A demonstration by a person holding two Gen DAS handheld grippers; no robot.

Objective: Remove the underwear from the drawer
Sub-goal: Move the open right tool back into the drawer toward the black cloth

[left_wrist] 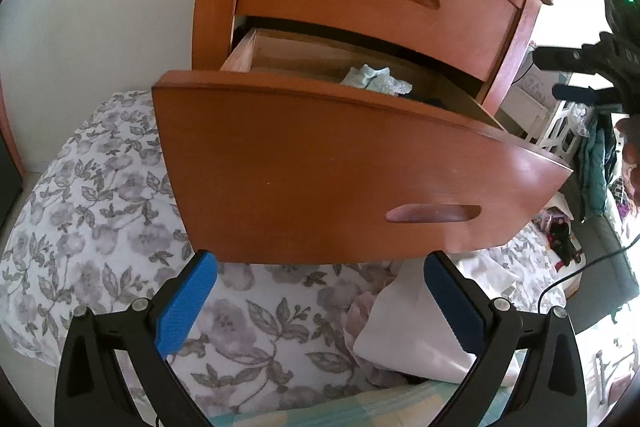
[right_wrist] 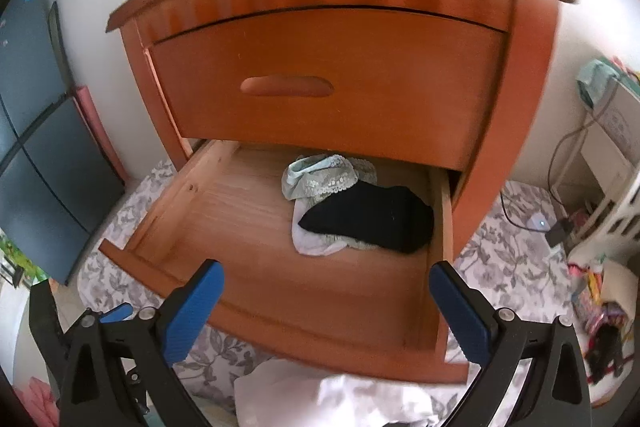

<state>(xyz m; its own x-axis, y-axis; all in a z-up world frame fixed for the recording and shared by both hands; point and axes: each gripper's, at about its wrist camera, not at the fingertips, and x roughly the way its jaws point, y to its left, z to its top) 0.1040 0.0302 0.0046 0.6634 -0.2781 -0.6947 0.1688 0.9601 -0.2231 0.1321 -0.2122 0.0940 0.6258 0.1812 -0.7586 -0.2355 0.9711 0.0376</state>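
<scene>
- A wooden nightstand (right_wrist: 340, 75) is standing against a white wall, its top drawer sitting closed; the things on its top are being cut off by the frame edge.
- Floral bedding (left_wrist: 100, 219) is spreading beneath and around it.
- The lower drawer (right_wrist: 248, 227) is hanging pulled out; in the left wrist view its tall front (left_wrist: 320, 167) is hiding most of the inside.
- The underwear (right_wrist: 360, 203) is lying in the drawer's far right part: a black piece (right_wrist: 376, 215) is covering a white one, with a pale green lace piece (right_wrist: 320, 175) behind; how many pieces there are is hard to make out.
- The right claw (right_wrist: 326, 311) is hovering near the drawer front, fingers wide apart, empty.
- The left claw (left_wrist: 320, 303) is hovering below the drawer front, fingers wide apart, empty.
</scene>
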